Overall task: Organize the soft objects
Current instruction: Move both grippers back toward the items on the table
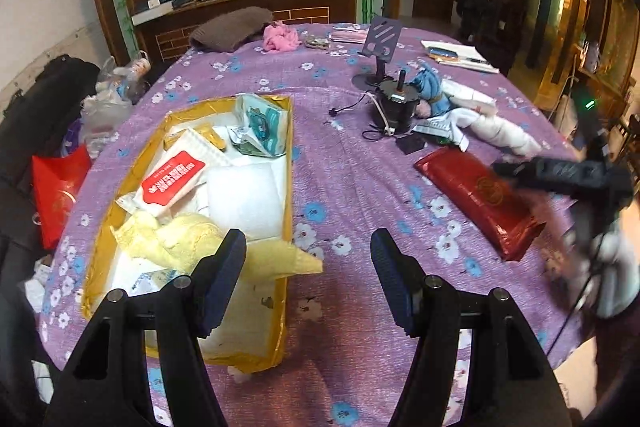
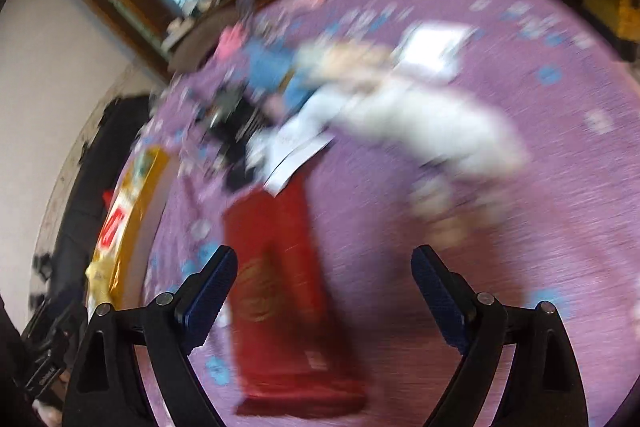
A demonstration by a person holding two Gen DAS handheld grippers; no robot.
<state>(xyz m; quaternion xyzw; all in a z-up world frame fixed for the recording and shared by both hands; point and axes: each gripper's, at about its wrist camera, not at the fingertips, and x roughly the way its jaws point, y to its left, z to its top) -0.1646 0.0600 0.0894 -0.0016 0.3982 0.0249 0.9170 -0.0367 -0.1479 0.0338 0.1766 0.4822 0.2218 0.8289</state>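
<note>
A gold box [image 1: 286, 195] on the purple flowered tablecloth holds a yellow cloth [image 1: 192, 239], a red-labelled wipes pack [image 1: 172, 181], a teal tissue pack [image 1: 262, 121] and white padding. My left gripper [image 1: 308, 255] is open and empty, just right of the box's near end. A red soft packet [image 1: 476, 197] lies to the right; it shows blurred in the right wrist view [image 2: 280, 291]. My right gripper [image 2: 324, 281] is open and empty above that packet; it also shows in the left wrist view [image 1: 568, 179]. A white cloth bundle [image 1: 496, 131] and a blue-haired doll [image 1: 430, 89] lie beyond.
A black motor with cable [image 1: 394, 105] and a phone stand [image 1: 380, 47] stand mid-table. A brown knit [image 1: 232, 29], a pink cloth [image 1: 280, 37] and papers [image 1: 456, 55] lie at the far edge. Bags [image 1: 60, 199] sit off the table's left.
</note>
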